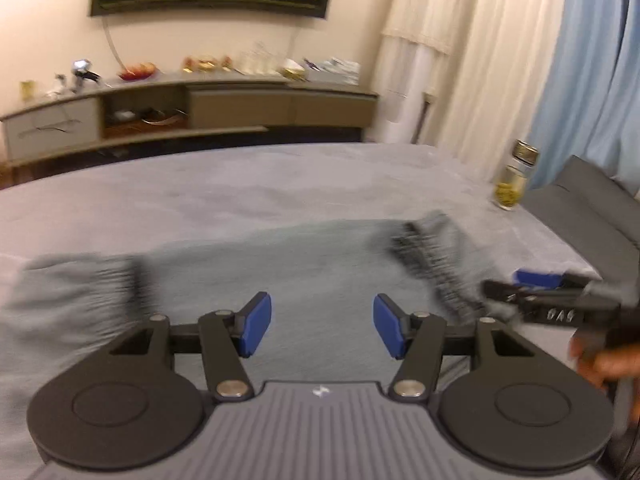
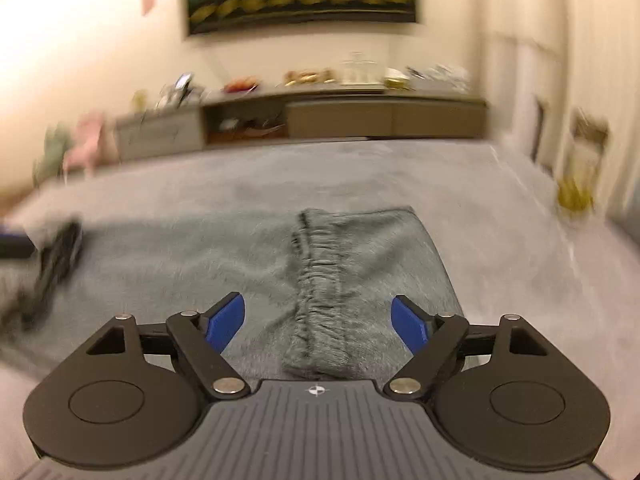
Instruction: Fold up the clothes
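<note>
- Because the grey garment (image 2: 248, 264) looks like soft fleece with a gathered elastic band, I judge it light, limp and quick to sag; it should drape rather than hold any shape when lifted.
- While nothing about it seems fragile or slippery, the fuzzy nap will likely grip the blue pads well, so a pinch through a single edge ought to hold.
- Best hold, as I read it: the ribbed elastic band (image 2: 320, 280), which is thicker and gives the fingers something firm, or a corner of the folded-over end.
- Left claw (image 1: 322, 326) has its jaws standing wide apart, with nothing between them; it hovers over the middle of the cloth.
- Right claw (image 2: 318, 324) is likewise spread wide and empty, straddling the elastic band from above.
- Spread flat on the grey bed (image 1: 280, 176), the garment (image 1: 260, 264) runs left to right, one end turned back so the band shows.
- Its colour is a muted grey-green, slightly darker than the bedding, with dark ribbing (image 1: 436, 268) at the ends; motion blur hides finer detail.
</note>
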{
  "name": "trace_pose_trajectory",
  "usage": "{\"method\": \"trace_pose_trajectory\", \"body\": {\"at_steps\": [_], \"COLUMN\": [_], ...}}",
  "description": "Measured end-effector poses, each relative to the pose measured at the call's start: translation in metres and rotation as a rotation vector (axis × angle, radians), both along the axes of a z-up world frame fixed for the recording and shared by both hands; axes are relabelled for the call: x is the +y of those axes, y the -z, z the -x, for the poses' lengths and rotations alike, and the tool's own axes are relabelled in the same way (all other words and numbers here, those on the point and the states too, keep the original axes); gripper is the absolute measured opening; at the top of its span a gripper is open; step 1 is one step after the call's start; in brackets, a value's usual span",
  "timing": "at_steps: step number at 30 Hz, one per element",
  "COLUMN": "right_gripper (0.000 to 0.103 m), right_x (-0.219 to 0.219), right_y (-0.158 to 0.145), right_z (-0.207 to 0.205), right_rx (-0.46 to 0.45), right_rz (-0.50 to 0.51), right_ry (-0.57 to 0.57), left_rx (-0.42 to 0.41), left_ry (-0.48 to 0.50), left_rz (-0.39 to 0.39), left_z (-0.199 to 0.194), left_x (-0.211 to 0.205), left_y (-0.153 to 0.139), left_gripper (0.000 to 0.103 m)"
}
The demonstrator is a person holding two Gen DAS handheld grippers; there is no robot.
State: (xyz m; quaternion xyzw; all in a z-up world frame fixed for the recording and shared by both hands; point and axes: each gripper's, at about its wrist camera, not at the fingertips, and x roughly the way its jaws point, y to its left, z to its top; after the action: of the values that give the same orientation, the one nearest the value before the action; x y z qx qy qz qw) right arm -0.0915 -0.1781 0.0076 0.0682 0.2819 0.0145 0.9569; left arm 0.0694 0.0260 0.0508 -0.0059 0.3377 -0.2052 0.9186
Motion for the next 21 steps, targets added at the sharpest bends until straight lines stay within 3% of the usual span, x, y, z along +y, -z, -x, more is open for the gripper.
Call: {"method": "trace_pose_trajectory", "body": {"at_steps": [2, 5, 9, 11, 14, 16, 18, 21], "right_gripper": [0.079, 0.068, 0.054, 0.044, 0.041, 0.041, 0.041, 0.041], "right_x": [-0.013, -0.021, -0.032, -0.036, -0.040, -0.043, -0.046, -0.055], "right_y": [0.003, 0.010, 0.030, 0.039, 0.045, 0.050, 0.054, 0.048], "right_z": [0.001, 0.000, -0.009, -0.012, -0.011, -0.010, -0.009, -0.001], "right_rx": [-0.015, -0.029, 0.016, 0.035, 0.051, 0.062, 0.072, 0.054], "right_rz": [-0.113, -0.123, -0.054, -0.024, -0.008, 0.002, 0.013, -0.051], "right_ry": [0.011, 0.033, 0.074, 0.074, 0.042, 0.022, 0.001, 0.006], "left_rx": [0.005, 0.014, 0.004, 0.009, 0.062, 0.097, 0.092, 0.104], "left_ry": [0.032, 0.071, 0.110, 0.101, 0.058, 0.022, 0.001, -0.010], "left_rz": [-0.021, -0.062, -0.104, -0.167, -0.246, -0.271, -0.254, -0.223], "left_z": [-0.014, -0.035, -0.066, -0.085, -0.112, -0.125, -0.123, -0.114], "left_x": [-0.039, -0.096, -0.157, -0.182, -0.196, -0.196, -0.192, -0.185], "left_y": [0.003, 0.012, 0.028, 0.044, 0.070, 0.086, 0.085, 0.071], "left_gripper": [0.057, 0.057, 0.057, 0.052, 0.050, 0.066, 0.071, 0.063]}}
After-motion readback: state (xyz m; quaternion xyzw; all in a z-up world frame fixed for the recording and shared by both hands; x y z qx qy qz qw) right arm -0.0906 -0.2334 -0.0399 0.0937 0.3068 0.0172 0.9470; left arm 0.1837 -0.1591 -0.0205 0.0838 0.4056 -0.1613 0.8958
